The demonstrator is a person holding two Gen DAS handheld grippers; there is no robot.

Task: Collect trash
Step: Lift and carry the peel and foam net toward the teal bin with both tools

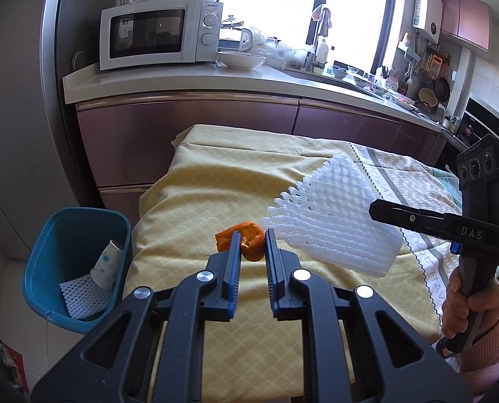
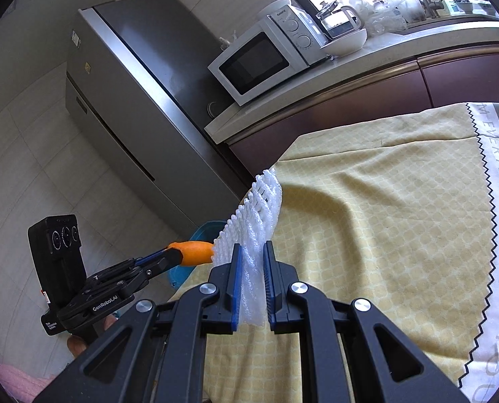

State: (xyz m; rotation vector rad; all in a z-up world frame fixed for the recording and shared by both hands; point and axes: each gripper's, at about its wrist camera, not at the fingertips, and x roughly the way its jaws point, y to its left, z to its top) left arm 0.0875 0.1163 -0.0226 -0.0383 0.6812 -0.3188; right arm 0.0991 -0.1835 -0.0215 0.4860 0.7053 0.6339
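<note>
- The left gripper (image 1: 252,240) has its jaws clenched on a piece of orange citrus peel (image 1: 246,240), gripped near the jaw tips; in the right wrist view the peel (image 2: 195,252) pokes out beyond the tips of that gripper (image 2: 179,255).
- The right gripper (image 2: 252,252) has its jaws clamped on a white foam mesh fruit sleeve (image 2: 256,221), which stands on edge between them and reaches out past the tips.
- From the left wrist view the sleeve (image 1: 330,215) spreads broad and flat in the air above the table, held at one side by the right gripper (image 1: 375,210).
- The peel and the sleeve are just beside each other, both lifted off the yellow patterned tablecloth (image 1: 215,188) that covers the table.
- A hand (image 1: 467,305) in a pink sleeve grips the handle of the right gripper.
- A blue plastic bin (image 1: 48,245) stands on the floor at the left edge of the table; inside it lie a white paper cup with dots (image 1: 106,262) and another piece of white foam mesh (image 1: 83,297).
- A white microwave (image 1: 158,35) sits on the counter behind the table, and a grey refrigerator (image 2: 132,100) stands beside that counter.
</note>
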